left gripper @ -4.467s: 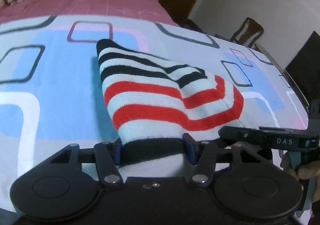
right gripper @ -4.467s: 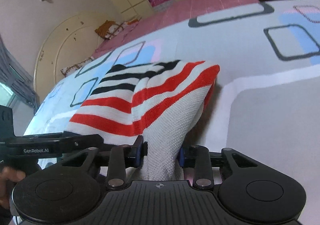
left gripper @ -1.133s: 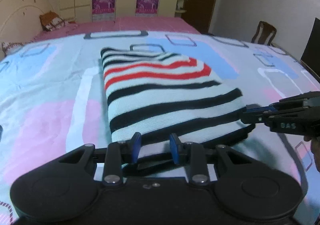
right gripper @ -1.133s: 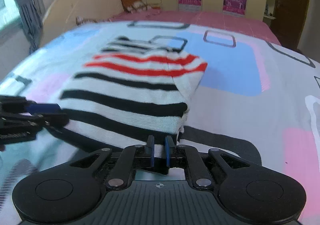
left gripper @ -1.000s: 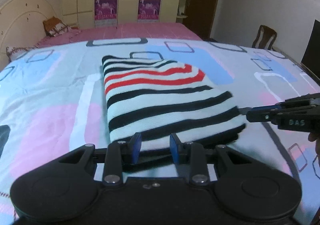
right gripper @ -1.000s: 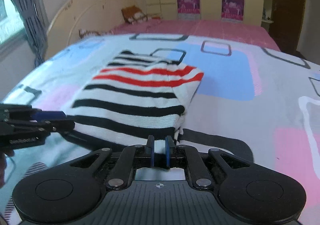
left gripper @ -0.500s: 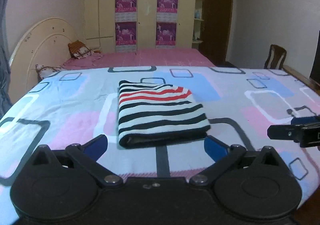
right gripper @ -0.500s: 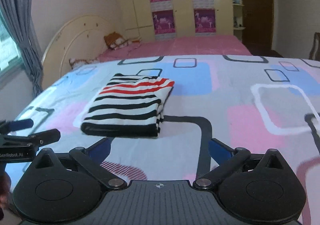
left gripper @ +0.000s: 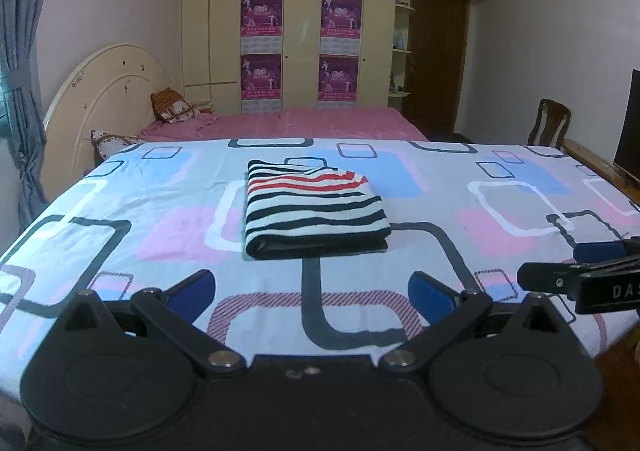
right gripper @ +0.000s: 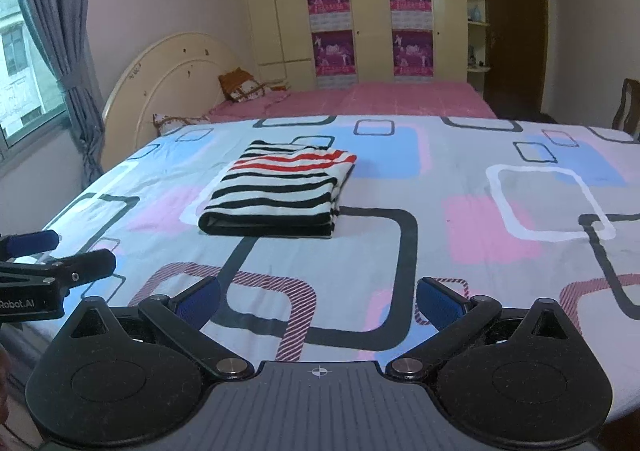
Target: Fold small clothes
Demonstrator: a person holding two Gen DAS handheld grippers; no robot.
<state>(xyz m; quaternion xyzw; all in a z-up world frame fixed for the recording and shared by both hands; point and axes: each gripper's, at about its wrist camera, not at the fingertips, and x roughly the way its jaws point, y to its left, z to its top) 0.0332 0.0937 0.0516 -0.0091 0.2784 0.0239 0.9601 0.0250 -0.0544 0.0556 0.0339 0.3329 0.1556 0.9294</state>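
On the left of the scene, the left gripper (left gripper: 311,295) hangs above the near edge of the patterned bedsheet (left gripper: 168,187), its blue-padded fingers (left gripper: 192,289) spread wide and holding nothing. Ahead of it, near the middle of the sheet and well apart from both tools, lies the striped knit garment (left gripper: 312,207), folded into a compact rectangle with black bands across most of it and red bands toward the far end; its thick doubled edge faces the cameras, and several layers show along that near side. To the right, the right gripper (right gripper: 318,301) is likewise splayed fully open and empty, with the same garment (right gripper: 280,191) seen from its side lying flat and square on the bed. The fold looks finished, judging by the tidy outline. The knit appears soft, light and limp, likely to sag and come undone if lifted by one corner, and its ribbed surface should give the pads a fair grip rather than slip. Should it need moving, the safest hold would probably be the two near corners of the folded edge, one per gripper, pinching through all layers at once. A pink bedspread (left gripper: 320,123) and a wardrobe (left gripper: 288,31) fill the background.
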